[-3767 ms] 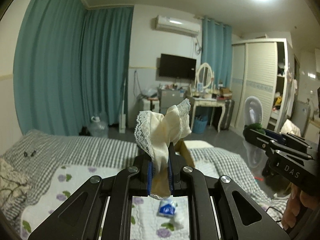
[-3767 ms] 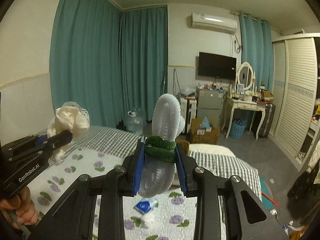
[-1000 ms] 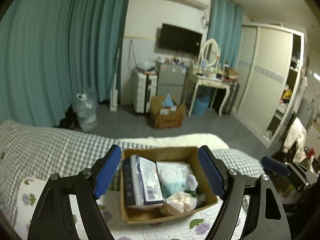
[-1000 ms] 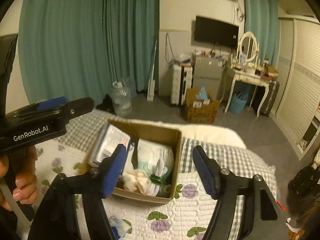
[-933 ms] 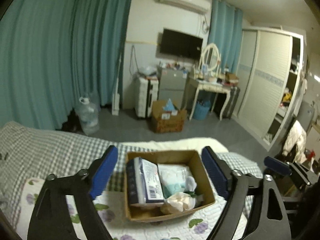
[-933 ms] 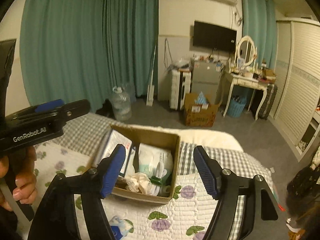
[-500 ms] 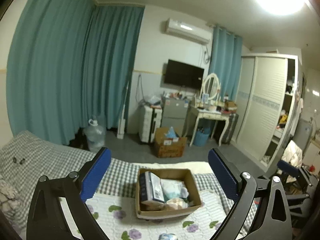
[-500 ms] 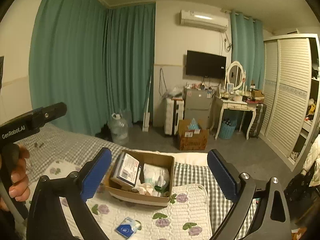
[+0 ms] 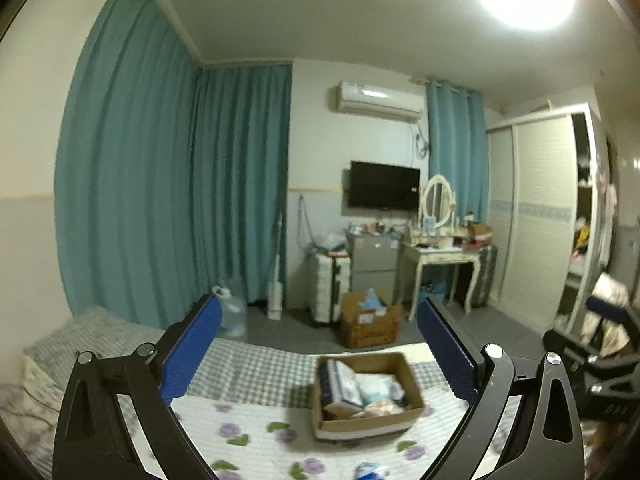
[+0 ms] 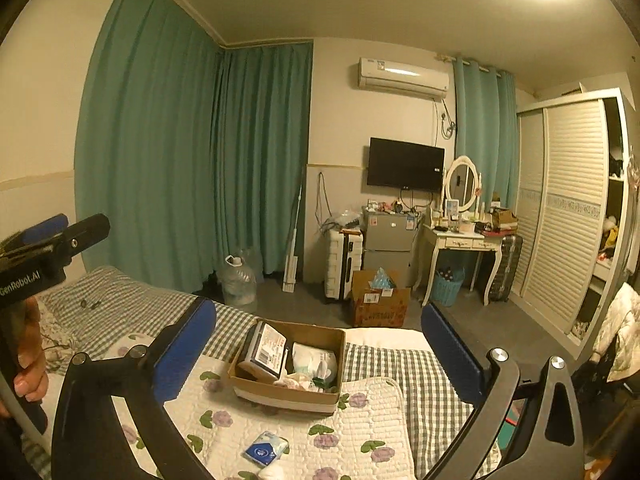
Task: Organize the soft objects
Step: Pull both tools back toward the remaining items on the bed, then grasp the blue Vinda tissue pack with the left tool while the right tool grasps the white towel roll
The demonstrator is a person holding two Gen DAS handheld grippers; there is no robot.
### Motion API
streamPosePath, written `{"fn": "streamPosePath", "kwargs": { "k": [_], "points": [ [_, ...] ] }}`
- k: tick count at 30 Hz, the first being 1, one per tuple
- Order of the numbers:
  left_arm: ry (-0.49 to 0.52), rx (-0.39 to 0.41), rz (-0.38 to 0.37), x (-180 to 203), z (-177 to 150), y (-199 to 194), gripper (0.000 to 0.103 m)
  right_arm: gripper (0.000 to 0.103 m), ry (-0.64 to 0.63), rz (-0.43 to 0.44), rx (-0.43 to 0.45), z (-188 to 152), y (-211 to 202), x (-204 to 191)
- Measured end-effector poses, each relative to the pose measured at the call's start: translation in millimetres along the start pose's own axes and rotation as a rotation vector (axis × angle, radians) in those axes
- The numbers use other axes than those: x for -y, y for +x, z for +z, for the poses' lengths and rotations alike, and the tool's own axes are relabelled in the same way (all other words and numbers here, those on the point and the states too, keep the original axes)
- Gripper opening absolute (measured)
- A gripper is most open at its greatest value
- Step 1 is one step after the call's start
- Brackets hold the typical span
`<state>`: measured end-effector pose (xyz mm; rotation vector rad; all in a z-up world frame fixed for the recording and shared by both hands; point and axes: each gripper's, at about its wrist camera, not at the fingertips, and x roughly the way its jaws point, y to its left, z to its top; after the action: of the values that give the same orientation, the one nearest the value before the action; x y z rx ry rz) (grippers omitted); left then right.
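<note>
A brown cardboard box (image 9: 412, 414) (image 10: 288, 394) sits on the flowered quilt of the bed. It holds a boxed pack (image 10: 267, 347), a white tissue pack (image 10: 314, 358), a cream lace cloth (image 9: 382, 405) and a bit of green. My left gripper (image 9: 318, 344) is wide open and empty, raised well back from the box. My right gripper (image 10: 318, 346) is wide open and empty too, raised above the bed. The left gripper also shows at the left edge of the right wrist view (image 10: 60, 236).
A blue tissue packet (image 10: 266, 448) lies on the quilt (image 10: 360, 432) in front of the box. Beyond the bed are a water jug (image 10: 239, 280), a second cardboard box (image 10: 378, 304) on the floor, a suitcase, a dressing table and a wardrobe at right.
Both grippers held soft items 3.8 s ago; these now lie in the box. Over the last second both open grippers have pulled back and up from the box.
</note>
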<state>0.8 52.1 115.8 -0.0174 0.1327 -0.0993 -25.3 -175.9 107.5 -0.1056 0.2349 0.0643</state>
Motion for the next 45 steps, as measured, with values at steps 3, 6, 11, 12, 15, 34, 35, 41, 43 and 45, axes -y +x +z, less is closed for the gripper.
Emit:
{"fn": "streamPosePath", "kwargs": {
  "k": [3, 6, 11, 12, 15, 34, 35, 41, 43, 45],
  "points": [
    [0.006, 0.001, -0.008, -1, -6, -5, 0.099, 0.103, -0.006, 0.005, 0.004, -2, -10, -6],
    [-0.008, -0.021, -0.017, -4, -12, -5, 0.099, 0.103, -0.009, 0.008, 0.002, -4, -15, -11],
    [-0.001, -0.068, -0.05, -2, -25, 2, 0.099, 0.103, -0.017, 0.031, -0.022, -10, -16, -20],
    [0.002, -0.075, -0.046, -1, -29, 5, 0.099, 0.103, -0.02, 0.029, -0.029, -13, -14, -22],
    [0.009, -0.094, -0.042, 2, -40, 12, 0.099, 0.103, -0.03, 0.018, -0.058, -22, -8, -25],
    [0.023, -0.349, -0.045, 11, -140, 95, 0.099, 0.103, -0.034, 0.04, -0.374, -143, 100, -31],
    [0.024, -0.364, -0.047, 11, -146, 99, 0.099, 0.103, -0.034, 0.045, -0.391, -150, 105, -31],
    [0.029, -0.466, -0.063, 16, -183, 125, 0.099, 0.103, -0.039, 0.085, -0.483, -187, 134, -34],
    [0.025, -0.499, -0.067, 14, -194, 134, 0.098, 0.099, -0.034, 0.103, -0.529, -203, 146, -37],
    [0.028, -0.537, -0.067, 14, -208, 143, 0.09, 0.092, -0.029, 0.123, -0.572, -218, 157, -40]
  ]
}}
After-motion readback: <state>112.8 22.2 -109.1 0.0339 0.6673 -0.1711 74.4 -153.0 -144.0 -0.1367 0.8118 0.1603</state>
